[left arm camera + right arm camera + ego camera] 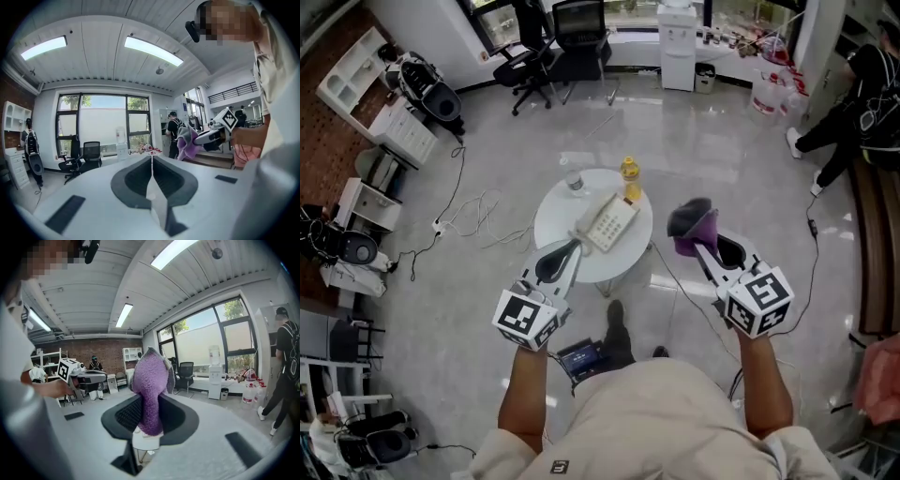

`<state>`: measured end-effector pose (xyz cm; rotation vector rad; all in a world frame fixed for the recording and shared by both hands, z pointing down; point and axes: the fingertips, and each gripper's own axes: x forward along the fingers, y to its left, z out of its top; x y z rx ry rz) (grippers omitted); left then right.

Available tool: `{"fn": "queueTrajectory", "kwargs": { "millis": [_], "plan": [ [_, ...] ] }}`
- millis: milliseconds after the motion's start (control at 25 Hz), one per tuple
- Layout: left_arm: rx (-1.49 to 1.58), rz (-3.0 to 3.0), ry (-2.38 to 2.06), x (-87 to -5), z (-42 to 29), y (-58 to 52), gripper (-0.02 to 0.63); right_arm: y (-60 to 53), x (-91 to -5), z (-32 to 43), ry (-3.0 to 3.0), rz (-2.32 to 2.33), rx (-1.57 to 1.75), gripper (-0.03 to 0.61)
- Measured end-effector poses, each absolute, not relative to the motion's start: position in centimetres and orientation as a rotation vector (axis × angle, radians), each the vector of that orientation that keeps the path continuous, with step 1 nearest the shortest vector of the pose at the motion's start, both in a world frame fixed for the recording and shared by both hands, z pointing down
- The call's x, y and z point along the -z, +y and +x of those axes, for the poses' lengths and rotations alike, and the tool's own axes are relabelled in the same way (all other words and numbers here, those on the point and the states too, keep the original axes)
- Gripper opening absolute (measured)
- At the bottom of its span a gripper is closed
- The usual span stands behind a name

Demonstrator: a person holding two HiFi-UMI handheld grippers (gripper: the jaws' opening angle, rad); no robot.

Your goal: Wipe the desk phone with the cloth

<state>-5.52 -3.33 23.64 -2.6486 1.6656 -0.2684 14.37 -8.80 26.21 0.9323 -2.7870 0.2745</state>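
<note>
A cream desk phone [607,222] lies on the small round white table [553,217] in the head view. My left gripper [576,246] hovers over the table's near edge, just short of the phone, its jaws shut on nothing [151,157]. My right gripper [701,246] is off to the right of the table, over the floor, shut on a purple cloth [694,227] that sticks up between its jaws [149,390]. In the left gripper view the right gripper and its cloth [188,142] show at the right. No phone appears in either gripper view.
On the table's far side stand a yellow bottle [629,175] and a clear glass [573,179]. Cables [473,217] trail over the floor to the left. Office chairs [551,44] stand by the far window. A person [853,103] stands at the right edge.
</note>
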Motion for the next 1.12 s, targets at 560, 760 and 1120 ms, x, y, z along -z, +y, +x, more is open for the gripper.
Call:
{"fn": "queueTrajectory", "kwargs": {
  "millis": [560,760,1120],
  "plan": [
    [0.396,-2.715,1.587,-28.0,-9.7,-12.8,0.014,-14.8,-27.8,9.8,-2.711,1.010,-0.336,0.080],
    [0.444,-2.736,1.576,-29.8,-10.7,-14.3,0.015,-15.9,-28.6,8.3,-2.698,1.009,-0.351,0.080],
    [0.558,-2.767,1.569,-34.1,-12.4,-17.3,0.015,-18.0,-31.1,6.3,-2.667,1.021,-0.395,0.080]
  ]
}}
